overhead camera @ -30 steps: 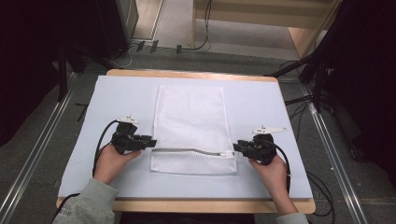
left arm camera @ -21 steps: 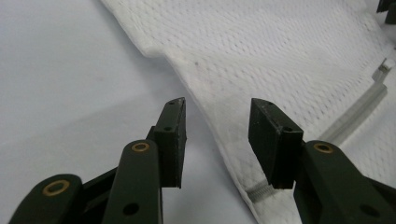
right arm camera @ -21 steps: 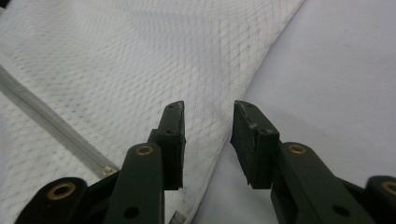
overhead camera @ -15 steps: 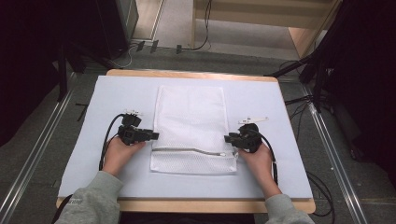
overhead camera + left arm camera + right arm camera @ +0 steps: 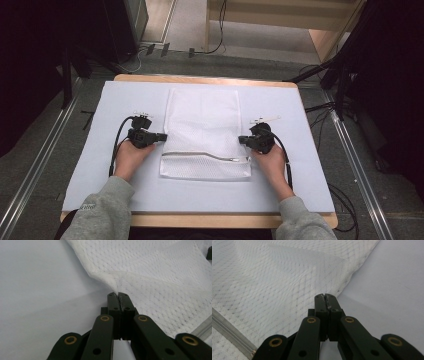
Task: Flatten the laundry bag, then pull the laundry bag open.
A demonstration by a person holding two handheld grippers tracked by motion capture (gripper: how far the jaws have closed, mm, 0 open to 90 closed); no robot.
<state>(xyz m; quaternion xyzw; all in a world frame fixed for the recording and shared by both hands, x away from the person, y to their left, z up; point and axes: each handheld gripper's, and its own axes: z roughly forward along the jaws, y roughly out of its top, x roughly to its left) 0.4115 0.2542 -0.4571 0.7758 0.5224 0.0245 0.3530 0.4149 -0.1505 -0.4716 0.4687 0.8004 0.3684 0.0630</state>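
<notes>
A: What is the left tool (image 5: 161, 136) doing?

B: Its jaws are pressed together, and they have just been closing. In the left gripper view the tips (image 5: 117, 295) are pinching the hem of the white mesh laundry bag (image 5: 204, 131), and the cloth is rising into a small peak right at the tips.

A: And the right tool (image 5: 242, 140)?

B: It is doing the same on the opposite side. Its jaws have just been closing too, and in the right gripper view they are meeting at the tips (image 5: 324, 297) on the bag's seamed edge (image 5: 342, 282), with the mesh puckering just ahead of them.

A: Where is the bag lying relative to the two tools?

B: It is lying flat between them on the surface (image 5: 300, 130), which a pale sheet is covering. Each tool is pointing inward at one long side of the bag, and both are gripping at about the same level along it.

A: And the zipper?

B: The zipper (image 5: 205, 155) is running across the bag a little nearer the person than both tools. In the right gripper view it (image 5: 229, 326) is showing low and to the left of the jaws.

A: Are the hands resting?

B: The left hand (image 5: 131, 156) and the right hand (image 5: 270, 161) are sitting behind their tools, low over the sheet, with a cable (image 5: 116, 145) trailing from the left tool.
</notes>
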